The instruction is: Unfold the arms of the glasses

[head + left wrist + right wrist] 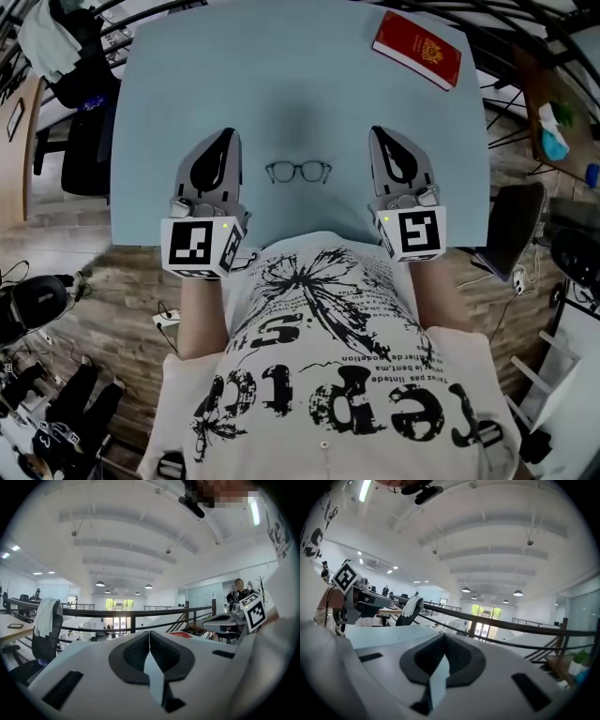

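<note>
A pair of dark-framed glasses (298, 172) lies on the pale blue table (281, 75), near its front edge, lenses side by side. My left gripper (228, 134) hovers to the left of the glasses, shut with nothing between its jaws. My right gripper (377, 132) hovers to their right, also shut and holding nothing. Both point away from me across the table, roughly level. In the left gripper view the jaws (149, 633) meet at their tips; in the right gripper view the jaws (444, 635) also meet. Neither gripper view shows the glasses.
A red book (417, 49) lies at the table's far right corner. An office chair with a white cloth (66, 56) stands off the table's left side, another chair (516, 225) off the right. A railing (117, 613) runs beyond the table.
</note>
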`<state>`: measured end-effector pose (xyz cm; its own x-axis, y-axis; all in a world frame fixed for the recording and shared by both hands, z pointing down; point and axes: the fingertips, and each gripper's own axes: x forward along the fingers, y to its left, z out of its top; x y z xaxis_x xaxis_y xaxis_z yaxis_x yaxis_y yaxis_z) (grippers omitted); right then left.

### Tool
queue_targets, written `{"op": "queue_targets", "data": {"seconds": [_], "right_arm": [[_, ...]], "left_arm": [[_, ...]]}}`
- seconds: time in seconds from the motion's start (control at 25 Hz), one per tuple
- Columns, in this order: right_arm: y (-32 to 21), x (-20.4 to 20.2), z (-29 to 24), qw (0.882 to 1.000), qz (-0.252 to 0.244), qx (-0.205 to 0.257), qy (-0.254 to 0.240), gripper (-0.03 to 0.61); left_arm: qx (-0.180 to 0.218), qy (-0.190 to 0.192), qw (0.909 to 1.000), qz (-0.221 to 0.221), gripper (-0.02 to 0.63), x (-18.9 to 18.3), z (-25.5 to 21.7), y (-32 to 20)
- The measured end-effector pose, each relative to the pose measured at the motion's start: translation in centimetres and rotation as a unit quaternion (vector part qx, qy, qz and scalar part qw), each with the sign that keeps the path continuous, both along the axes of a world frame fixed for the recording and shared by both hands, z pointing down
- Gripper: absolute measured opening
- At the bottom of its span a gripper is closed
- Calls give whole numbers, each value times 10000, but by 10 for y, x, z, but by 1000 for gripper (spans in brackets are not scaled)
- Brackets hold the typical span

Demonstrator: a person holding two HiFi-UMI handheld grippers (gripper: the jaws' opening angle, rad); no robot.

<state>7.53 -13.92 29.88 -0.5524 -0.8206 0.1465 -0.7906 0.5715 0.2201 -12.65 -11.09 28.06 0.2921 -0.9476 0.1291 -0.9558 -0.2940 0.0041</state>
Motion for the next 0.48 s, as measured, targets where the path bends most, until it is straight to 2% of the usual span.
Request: {"op": "queue_targets", "data": {"seconds": [0.48], "right_arm": [[1,0,-4,9998,-126,140,3,8]], "left_arm": [[-51,115,9999,-4,18,9,2,1]]}}
